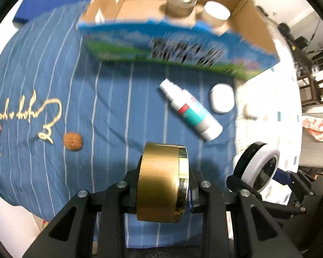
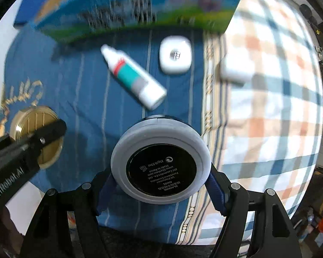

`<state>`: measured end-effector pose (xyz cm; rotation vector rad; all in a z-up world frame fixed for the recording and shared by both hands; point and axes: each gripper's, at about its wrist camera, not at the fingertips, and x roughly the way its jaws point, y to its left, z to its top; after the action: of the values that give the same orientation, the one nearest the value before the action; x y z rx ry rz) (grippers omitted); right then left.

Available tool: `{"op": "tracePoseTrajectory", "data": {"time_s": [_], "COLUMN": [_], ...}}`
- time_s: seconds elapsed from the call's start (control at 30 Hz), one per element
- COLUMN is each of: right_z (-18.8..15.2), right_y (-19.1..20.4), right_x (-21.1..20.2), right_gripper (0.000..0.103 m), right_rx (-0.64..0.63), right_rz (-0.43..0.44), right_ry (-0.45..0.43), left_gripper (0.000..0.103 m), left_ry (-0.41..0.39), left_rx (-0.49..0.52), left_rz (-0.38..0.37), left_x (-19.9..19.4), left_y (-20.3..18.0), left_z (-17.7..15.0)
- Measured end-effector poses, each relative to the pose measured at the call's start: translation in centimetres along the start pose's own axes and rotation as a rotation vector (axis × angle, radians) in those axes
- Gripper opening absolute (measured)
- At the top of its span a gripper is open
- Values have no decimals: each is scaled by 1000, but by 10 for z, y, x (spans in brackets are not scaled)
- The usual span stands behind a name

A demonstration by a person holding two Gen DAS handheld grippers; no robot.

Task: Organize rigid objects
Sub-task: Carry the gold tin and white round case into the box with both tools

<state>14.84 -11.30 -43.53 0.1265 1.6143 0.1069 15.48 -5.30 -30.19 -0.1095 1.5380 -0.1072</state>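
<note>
Over striped blue cloth (image 1: 109, 107), left tool (image 1: 163, 185) clenches a shiny gold jar (image 1: 161, 182); right tool (image 2: 161, 169) clamps a round white compact (image 2: 161, 163).

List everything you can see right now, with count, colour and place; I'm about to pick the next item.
gold jar: one, gold, on its side in the left gripper
round compact: one, pale rim with black base, in the right gripper
spray bottle: one, white with teal and red label, lying on the blue cloth
rounded case: one, white, on the blue cloth beside the bottle
white block: one, on the checked cloth; too blurred to identify
brown nut-like lump: one, on the blue cloth
cardboard box: one, brown inside, blue-green print outside, behind the loose items
jars in the box: two, greyish and white-lidded
left gripper: black, shut on the gold jar
right gripper: black with blue pads, shut on the compact
</note>
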Motion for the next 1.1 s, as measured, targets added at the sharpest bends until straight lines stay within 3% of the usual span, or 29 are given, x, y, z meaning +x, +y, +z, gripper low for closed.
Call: {"op": "tracePoseTrajectory", "data": {"time_s": [0.23, 0.4, 0.53, 0.7, 0.83, 1.1], "right_z": [29, 65, 103, 178, 232, 291], "right_y": [-44, -79, -84, -84, -85, -97], "right_x": [-80, -141, -151, -127, -88, -15], "right_gripper": [76, 76, 76, 76, 76, 76], "right_rx": [25, 33, 34, 34, 49, 84], "right_rz": [72, 118, 117, 95, 44, -44], "right_ry": [-136, -214, -239, -210, -138, -30], "left_gripper": [26, 27, 27, 27, 27, 27], "left_ry": [-89, -127, -141, -104, -53, 61], "left_rx": [25, 35, 40, 27, -1, -33], "left_rz": [-59, -112, -122, -107, -80, -78], "left_x": [-50, -72, -77, -56, -25, 49], "left_y": [-17, -18, -14, -1, 14, 25], "left_z": [34, 81, 127, 191, 241, 318]}}
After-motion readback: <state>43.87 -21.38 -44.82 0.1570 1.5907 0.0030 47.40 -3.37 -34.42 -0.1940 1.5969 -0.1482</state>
